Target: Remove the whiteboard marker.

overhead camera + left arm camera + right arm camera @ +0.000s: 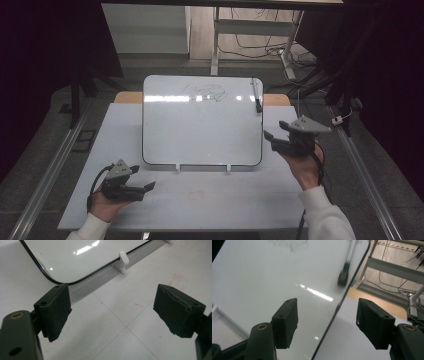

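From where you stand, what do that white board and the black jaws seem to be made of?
The white rounded-corner board with a thin dark edge looks like glossy coated whiteboard: lamp glare streaks across it. The right gripper's matt black jaws look like rubber or foam, and the left gripper's have ragged pad edges.

One whiteboard, one marker, two claws.
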### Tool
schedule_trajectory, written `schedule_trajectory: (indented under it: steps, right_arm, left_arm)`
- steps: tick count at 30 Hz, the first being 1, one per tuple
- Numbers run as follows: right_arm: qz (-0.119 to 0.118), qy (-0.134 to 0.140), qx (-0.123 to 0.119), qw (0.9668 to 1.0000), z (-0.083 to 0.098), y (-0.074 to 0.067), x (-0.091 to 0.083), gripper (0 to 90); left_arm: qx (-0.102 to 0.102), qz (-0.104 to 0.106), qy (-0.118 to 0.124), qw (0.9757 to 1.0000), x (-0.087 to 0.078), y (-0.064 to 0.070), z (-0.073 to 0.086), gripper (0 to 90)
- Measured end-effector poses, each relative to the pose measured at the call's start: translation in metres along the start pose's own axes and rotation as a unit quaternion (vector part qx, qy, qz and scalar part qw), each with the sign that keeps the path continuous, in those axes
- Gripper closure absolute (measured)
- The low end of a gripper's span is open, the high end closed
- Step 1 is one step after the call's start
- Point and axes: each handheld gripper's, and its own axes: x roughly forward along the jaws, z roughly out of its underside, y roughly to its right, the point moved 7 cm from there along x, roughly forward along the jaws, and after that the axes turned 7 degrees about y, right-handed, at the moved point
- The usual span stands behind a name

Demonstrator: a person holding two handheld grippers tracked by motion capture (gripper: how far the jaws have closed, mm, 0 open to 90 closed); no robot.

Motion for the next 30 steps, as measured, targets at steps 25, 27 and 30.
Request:
schedule_trajectory:
  steps: [25,27,30]
  right_arm:
    - [0.107,-0.093,-0.025,0.9896,-0.083,0.037,0.141,59.9]
    - [0.111,-0.097,-0.026,0.9887,-0.081,0.038,0.145,62.8]
    - [0.116,-0.104,-0.027,0.9875,-0.078,0.037,0.150,68.1]
  left_arm:
    - [-0.004,0.002,0.002,1.0000,-0.004,0.000,0.003,15.5]
    - [-0.004,0.002,0.001,1.0000,-0.004,0.000,0.003,15.5]
    - [-0.005,0.002,0.002,1.0000,-0.004,0.000,0.004,15.5]
